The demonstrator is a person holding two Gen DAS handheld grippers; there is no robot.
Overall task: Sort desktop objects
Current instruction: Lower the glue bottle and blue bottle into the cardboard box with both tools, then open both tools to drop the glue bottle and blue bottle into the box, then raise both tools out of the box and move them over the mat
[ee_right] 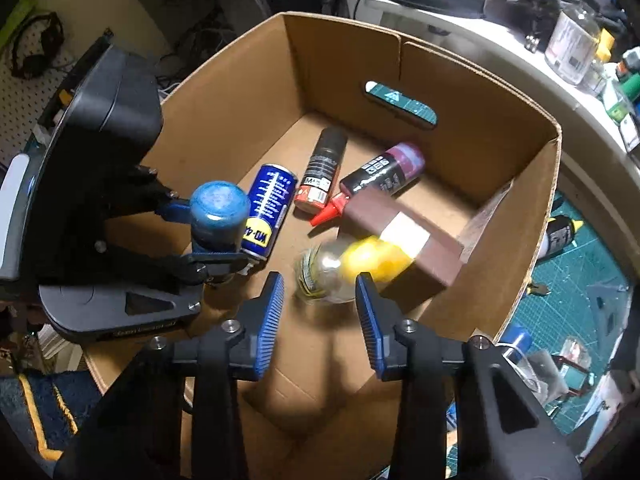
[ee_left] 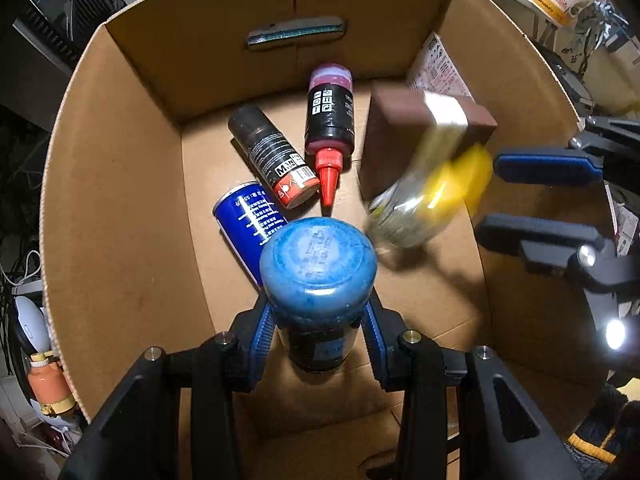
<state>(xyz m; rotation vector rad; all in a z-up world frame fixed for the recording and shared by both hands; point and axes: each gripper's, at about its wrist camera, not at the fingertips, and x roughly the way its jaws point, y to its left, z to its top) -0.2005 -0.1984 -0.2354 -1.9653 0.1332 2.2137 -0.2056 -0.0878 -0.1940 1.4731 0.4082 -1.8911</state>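
My left gripper [ee_left: 318, 320] is shut on a blue-bottomed bottle [ee_left: 318, 260] and holds it over the open cardboard box [ee_left: 120, 200]; it also shows in the right wrist view [ee_right: 218, 208]. My right gripper [ee_right: 318, 308] is open above the box, with a clear bottle with a yellow cap [ee_right: 344, 268] blurred just below its fingers, in the air or landing. In the left wrist view that bottle [ee_left: 424, 196] is blurred beside the right gripper [ee_left: 520, 196]. On the box floor lie a blue WD-40 can [ee_right: 268, 208], a black spray can [ee_right: 322, 168], a red-tipped ink bottle [ee_right: 376, 180] and a brown block [ee_right: 404, 236].
A green cutting mat [ee_right: 580, 280] with small bottles lies right of the box. A white desk edge [ee_right: 480, 40] with jars and a lamp base runs behind it. An orange bottle [ee_left: 48, 388] stands left of the box.
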